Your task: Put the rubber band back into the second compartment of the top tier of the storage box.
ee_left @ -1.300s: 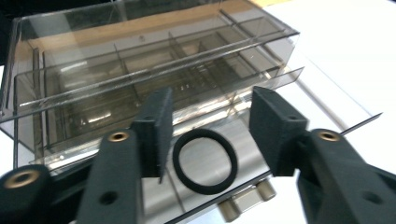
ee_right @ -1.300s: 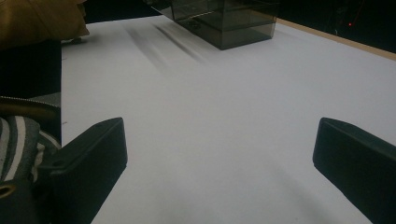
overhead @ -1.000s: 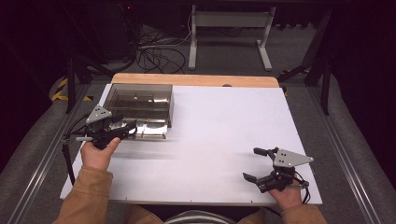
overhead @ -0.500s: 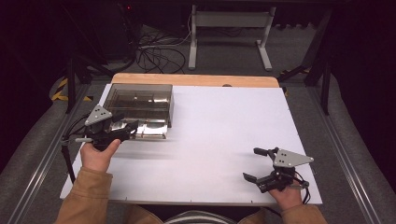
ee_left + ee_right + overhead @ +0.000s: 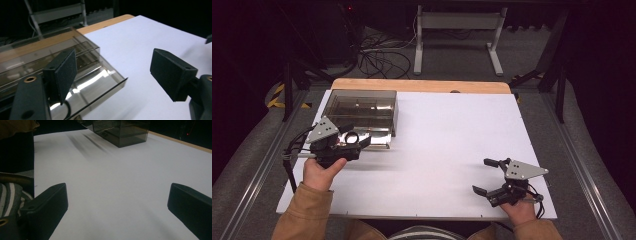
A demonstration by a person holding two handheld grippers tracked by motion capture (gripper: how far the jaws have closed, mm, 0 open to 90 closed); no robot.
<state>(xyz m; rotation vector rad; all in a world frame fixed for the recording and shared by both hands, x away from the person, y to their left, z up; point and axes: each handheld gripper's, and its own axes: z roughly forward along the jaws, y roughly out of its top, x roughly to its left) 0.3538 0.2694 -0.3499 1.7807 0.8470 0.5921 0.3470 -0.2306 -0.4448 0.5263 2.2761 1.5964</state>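
Since the earlier frame, the left gripper (image 5: 354, 142) has drawn slightly back from the smoky clear box (image 5: 360, 111), and its jaws have just been opening; they now stand wide with nothing between them, one pad (image 5: 65, 72) just in front of the box's low front tray (image 5: 100, 85). One such box stands at the table's far left, close to the wooden edge strip (image 5: 422, 85). Over at the near right corner, the right gripper (image 5: 486, 176) rests low on the white tabletop (image 5: 452, 135), jaws spread wide and holding nothing. Two grippers, one box and one white table make up the count. Beyond the table the room is dark, with a grey metal frame (image 5: 457, 30) and a tangle of black cables (image 5: 379, 55) on the floor, plus yellow-black tape (image 5: 277, 97) at left.
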